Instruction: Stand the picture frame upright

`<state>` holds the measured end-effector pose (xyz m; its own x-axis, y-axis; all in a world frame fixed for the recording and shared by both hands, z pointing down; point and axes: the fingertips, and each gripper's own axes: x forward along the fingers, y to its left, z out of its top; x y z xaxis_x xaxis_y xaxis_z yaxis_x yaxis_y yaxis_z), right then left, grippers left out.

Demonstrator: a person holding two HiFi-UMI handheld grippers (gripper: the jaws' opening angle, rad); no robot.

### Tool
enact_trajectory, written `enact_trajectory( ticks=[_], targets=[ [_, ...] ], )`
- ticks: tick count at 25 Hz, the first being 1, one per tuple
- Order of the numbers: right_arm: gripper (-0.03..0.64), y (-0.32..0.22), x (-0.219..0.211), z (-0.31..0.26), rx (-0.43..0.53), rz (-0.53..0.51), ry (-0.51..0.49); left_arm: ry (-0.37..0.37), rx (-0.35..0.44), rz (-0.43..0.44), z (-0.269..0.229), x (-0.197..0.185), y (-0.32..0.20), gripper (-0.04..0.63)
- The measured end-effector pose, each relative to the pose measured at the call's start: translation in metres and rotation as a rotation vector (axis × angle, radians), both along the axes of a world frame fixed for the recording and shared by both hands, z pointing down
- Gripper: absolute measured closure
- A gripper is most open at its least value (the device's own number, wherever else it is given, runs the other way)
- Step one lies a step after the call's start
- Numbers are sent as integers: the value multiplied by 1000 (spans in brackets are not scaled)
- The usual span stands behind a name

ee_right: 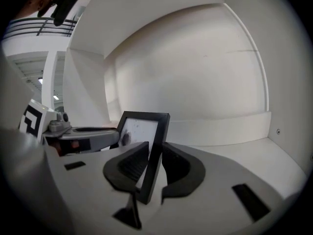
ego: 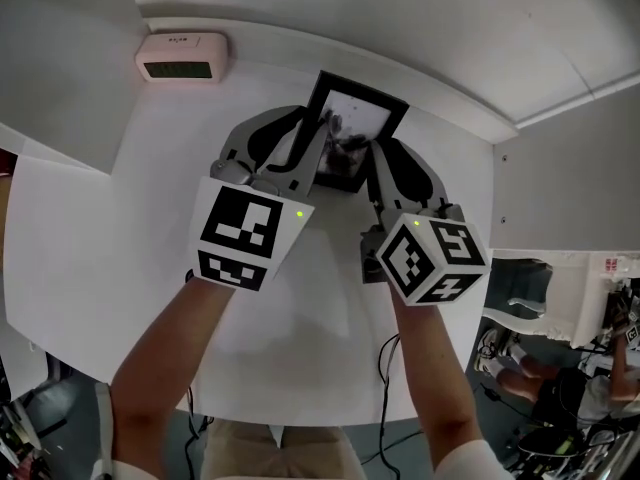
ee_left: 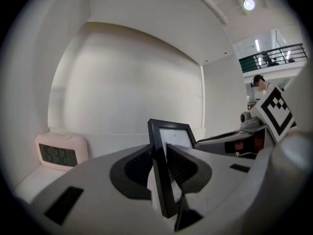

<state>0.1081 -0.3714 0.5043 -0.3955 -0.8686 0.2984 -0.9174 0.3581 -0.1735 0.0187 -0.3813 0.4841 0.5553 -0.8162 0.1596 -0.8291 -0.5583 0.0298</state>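
The black picture frame (ego: 352, 128) with a dark print is held at the back of the white table (ego: 120, 228). My left gripper (ego: 312, 138) is shut on its left side edge, my right gripper (ego: 388, 158) on its right side edge. In the left gripper view the frame (ee_left: 172, 135) rises nearly upright from between the dark pads (ee_left: 186, 168), edge-on to the camera. The right gripper view shows the same frame (ee_right: 142, 131) leaning slightly, clamped between the pads (ee_right: 129, 168). Its bottom edge is hidden by the jaws in every view.
A white digital clock (ego: 183, 56) stands at the back left corner, also seen as the clock (ee_left: 61, 153) left of the frame. A curved white wall (ego: 420, 28) closes the back of the table. A cable (ego: 385, 358) hangs over the front edge.
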Motion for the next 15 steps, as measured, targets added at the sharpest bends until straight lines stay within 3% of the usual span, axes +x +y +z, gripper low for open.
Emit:
enact_trajectory(
  ticks=[8,15],
  targets=[
    [529,-39,8,-12,95,24,-4,-30,96,-14,-6,7,-35,495],
    [529,-65,12,-18,148,27,20,-3,149,-23,-12,12,-62,495]
  ],
)
